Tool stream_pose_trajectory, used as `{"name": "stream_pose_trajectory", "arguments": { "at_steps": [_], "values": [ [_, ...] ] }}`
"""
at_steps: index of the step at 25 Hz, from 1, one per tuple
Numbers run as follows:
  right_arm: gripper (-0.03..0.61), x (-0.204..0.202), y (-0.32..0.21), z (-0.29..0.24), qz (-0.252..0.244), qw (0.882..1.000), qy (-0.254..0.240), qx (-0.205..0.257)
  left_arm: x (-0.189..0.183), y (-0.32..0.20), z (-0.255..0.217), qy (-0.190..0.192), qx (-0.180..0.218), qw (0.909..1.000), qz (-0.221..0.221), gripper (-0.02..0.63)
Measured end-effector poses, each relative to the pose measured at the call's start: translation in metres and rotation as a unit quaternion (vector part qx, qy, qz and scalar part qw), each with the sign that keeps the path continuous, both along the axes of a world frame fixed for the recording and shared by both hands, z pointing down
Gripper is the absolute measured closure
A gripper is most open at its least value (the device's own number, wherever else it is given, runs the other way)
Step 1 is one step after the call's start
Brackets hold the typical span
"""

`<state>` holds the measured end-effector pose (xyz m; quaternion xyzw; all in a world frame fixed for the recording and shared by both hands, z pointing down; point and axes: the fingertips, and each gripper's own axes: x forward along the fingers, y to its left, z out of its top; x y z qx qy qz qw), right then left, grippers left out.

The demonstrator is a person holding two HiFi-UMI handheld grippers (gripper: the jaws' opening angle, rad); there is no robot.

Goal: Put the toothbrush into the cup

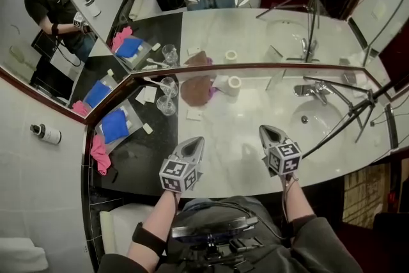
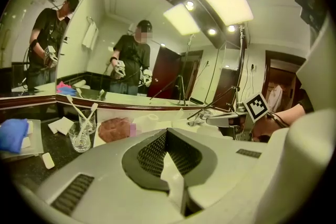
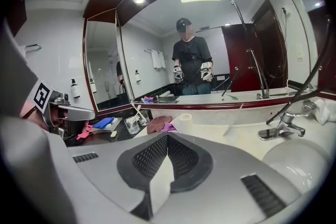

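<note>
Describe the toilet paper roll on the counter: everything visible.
The toilet paper roll is white, soft-looking paper wound round a hollow core. It stands on end, hole upward, on the pale marble counter, close to the foot of the mirror and just right of a brown heap. Nothing grips it.

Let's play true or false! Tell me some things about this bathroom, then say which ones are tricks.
1. The left gripper and the right gripper are both shut and empty. True.
2. A toothbrush lies in the sink. False: it stands in a glass cup.
3. A paper roll stands on the white counter beside a brown cloth. True.
4. The pink cloth lies on the white counter. False: it lies on the dark counter.
</note>
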<state>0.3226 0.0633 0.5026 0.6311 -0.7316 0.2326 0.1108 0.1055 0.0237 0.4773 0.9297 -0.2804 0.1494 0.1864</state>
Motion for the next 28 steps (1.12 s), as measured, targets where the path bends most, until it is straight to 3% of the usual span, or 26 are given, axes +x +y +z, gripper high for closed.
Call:
{"name": "stream_pose_trajectory", "arguments": {
  "at_steps": [19, 23, 28],
  "values": [
    [0.56, -0.027, -0.005, 0.023, -0.012, 0.998, -0.054, -0.012, -0.034, -0.002, 0.003, 0.0, -0.003, 0.9988, -0.049, 0.614],
    [0.557, -0.05, -0.023, 0.026, -0.017, 0.996, -0.082, -0.013, -0.054, -0.01, 0.005, -0.005, -0.002, 0.9979, -0.065, 0.614],
    [0.496, -0.105, -0.057, 0.029, -0.042, 0.987, -0.154, -0.02, -0.086, -0.023, 0.007, -0.009, -0.005, 0.996, -0.088, 0.614]
  ]
}}
